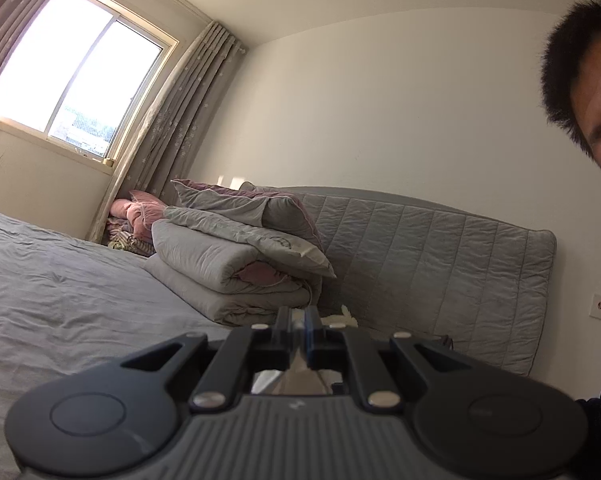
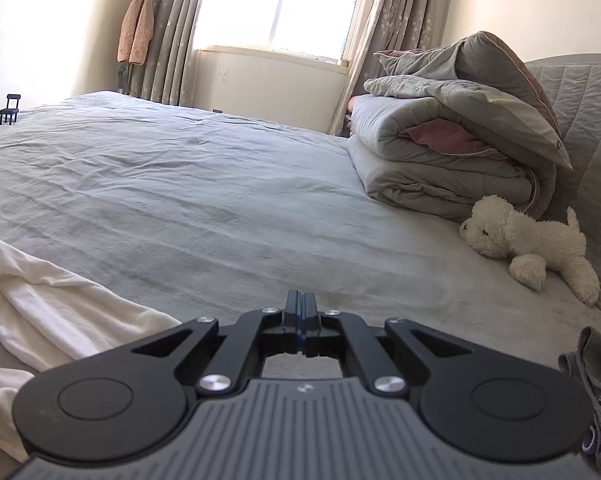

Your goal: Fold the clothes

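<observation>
2 claws, both pressed together, over your grey bed.

Your left gripper pinches a thin bit of pale cloth between its jaws. Your right gripper is closed on nothing, just above the bed sheet. A white garment lies crumpled on the sheet at its left. Farther off, a fluffy toy dog rests by the folded quilts, near the window.

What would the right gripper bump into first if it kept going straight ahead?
Probably the bed. The right gripper is shut, holds nothing and tilts slightly down over bare grey sheet, with nothing in its way. The white cloth lies off to one side.
</observation>
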### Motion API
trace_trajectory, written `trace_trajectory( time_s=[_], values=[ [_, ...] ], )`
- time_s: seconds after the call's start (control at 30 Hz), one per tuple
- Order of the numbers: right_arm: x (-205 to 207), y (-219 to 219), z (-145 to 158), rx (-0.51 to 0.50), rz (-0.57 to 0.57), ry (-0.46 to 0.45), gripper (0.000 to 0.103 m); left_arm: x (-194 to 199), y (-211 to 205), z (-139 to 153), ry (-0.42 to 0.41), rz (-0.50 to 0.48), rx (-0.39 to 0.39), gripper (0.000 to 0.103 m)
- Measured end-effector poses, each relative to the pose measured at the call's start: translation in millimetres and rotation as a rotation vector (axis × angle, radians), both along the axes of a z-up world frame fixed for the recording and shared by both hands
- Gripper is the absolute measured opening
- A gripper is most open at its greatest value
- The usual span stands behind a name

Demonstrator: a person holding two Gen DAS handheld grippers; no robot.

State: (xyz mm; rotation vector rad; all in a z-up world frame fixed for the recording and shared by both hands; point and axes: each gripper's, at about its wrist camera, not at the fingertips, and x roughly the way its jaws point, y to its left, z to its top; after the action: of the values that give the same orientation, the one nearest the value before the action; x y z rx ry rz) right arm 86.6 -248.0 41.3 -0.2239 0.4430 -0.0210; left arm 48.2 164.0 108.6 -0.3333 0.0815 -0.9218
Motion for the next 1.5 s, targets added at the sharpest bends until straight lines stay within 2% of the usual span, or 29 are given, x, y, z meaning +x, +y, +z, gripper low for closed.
trace_trajectory(
  time_s=[0.37,0.5,0.87,1.27,1.5],
  values=[
    [10.8,-2.4,-14.0,0.028,-0.008,0.149,0.003,7.8,-0.9,-1.8,0.029,0.060,0.014,0.006],
    [11.3,-3.6,-15.0,0.039,-0.011,0.162,0.011,10.2,1.8,-1.7,0.046,0.054,-0.007,0.006],
    [11.7,-5.7,-16.7,0.046,-0.018,0.185,0.012,14.3,6.1,-4.0,0.088,0.025,-0.060,0.007],
    [12.7,-6.2,-18.6,0.053,-0.015,0.199,0.012,13.4,6.1,-3.4,0.089,0.057,-0.037,0.007],
    [13.1,-5.8,-19.5,0.050,-0.015,0.203,0.013,13.5,2.9,-3.5,0.080,0.095,0.007,0.007]
  ],
)
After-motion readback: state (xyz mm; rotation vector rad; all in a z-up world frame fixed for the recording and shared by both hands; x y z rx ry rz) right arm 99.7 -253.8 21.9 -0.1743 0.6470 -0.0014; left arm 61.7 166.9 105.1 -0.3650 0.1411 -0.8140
